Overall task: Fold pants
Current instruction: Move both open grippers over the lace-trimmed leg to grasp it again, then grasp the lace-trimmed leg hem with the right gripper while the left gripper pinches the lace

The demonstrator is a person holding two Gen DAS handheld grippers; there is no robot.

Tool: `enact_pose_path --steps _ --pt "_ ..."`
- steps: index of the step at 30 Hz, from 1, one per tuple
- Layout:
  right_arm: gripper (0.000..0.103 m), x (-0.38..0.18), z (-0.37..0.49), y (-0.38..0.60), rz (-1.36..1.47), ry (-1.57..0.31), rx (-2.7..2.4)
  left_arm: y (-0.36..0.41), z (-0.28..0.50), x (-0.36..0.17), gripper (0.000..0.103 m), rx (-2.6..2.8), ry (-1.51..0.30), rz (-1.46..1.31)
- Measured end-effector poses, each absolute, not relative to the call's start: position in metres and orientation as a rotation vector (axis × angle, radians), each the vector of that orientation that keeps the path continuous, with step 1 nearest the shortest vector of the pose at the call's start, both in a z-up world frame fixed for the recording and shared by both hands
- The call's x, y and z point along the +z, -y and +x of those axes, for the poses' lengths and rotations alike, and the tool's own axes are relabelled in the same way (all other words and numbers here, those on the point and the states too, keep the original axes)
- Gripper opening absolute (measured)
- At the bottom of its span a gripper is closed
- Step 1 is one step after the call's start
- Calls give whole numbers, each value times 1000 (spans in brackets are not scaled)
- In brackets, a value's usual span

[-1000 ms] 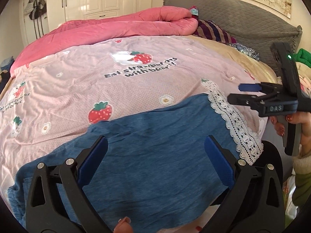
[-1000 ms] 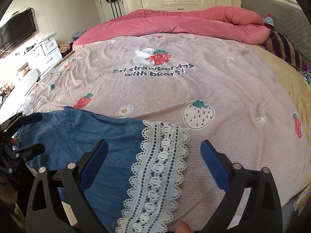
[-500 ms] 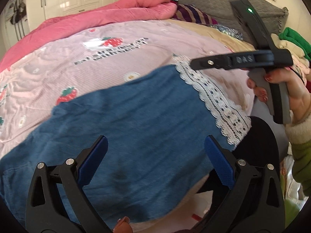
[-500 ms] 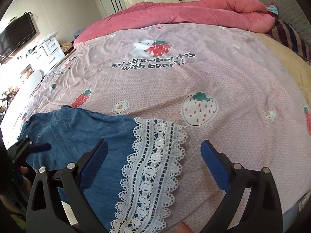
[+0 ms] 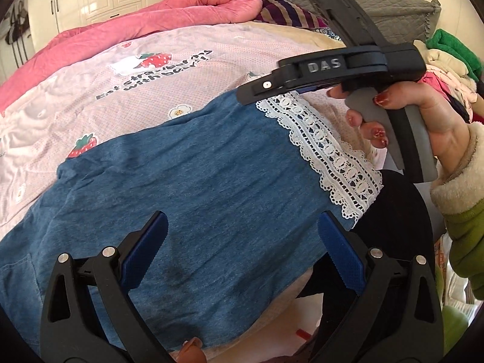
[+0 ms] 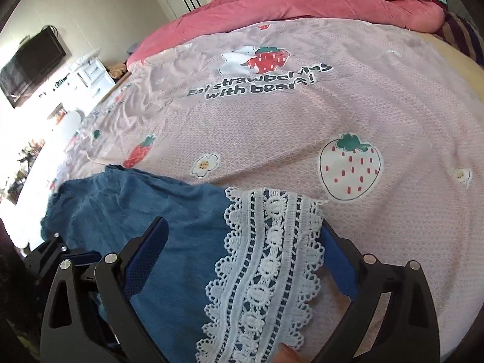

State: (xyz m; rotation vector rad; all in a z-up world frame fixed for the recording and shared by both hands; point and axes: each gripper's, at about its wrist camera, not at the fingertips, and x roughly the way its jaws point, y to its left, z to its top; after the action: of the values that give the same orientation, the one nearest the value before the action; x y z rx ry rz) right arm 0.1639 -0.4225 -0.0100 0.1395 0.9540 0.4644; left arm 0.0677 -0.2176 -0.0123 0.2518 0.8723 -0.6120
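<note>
Blue denim pants [image 5: 193,187] with a white lace hem [image 5: 326,151] lie flat on the pink strawberry bedspread [image 5: 151,90] at the near edge of the bed. My left gripper [image 5: 242,245] is open and hovers over the middle of the pants. My right gripper [image 6: 242,254] is open and low over the lace hem [image 6: 272,260], one finger on the denim [image 6: 145,211], the other at the hem's outer edge. In the left wrist view the right gripper [image 5: 266,90] shows from the side above the hem's far corner.
A rolled pink duvet [image 6: 317,3] lies along the far side of the bed. A grey headboard [image 5: 390,3] and striped pillow [image 5: 287,15] are at the right. Piled clothes [image 5: 447,60] sit beyond the bed's right edge. A TV [image 6: 33,63] and dresser are at left.
My right gripper has moved down and forward onto the lace hem. My left gripper has come closer over the pants. Both stay open.
</note>
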Motion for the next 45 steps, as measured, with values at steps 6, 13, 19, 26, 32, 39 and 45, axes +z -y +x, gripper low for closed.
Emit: enact_pose_path --steps 6,13,19,26,32,39,45 --pt "95 -14 172 426 163 -968 479 226 59 -15 93 -656 -863 256" --pt "93 -14 165 425 154 -942 515 247 37 -18 93 -759 -816 310" --pt "84 -9 159 431 170 -926 556 275 19 -23 84 -839 -760 394" --pt "83 -22 167 435 131 -972 569 306 6 -38 59 -884 -737 505" --pt "82 -23 167 432 119 -975 574 322 0 -44 58 -878 -706 557" --pt "51 -23 172 430 101 -1005 566 349 -9 -63 49 -805 -641 646" --pt "29 -24 169 429 142 -1011 603 356 -17 -76 26 -737 -583 675"
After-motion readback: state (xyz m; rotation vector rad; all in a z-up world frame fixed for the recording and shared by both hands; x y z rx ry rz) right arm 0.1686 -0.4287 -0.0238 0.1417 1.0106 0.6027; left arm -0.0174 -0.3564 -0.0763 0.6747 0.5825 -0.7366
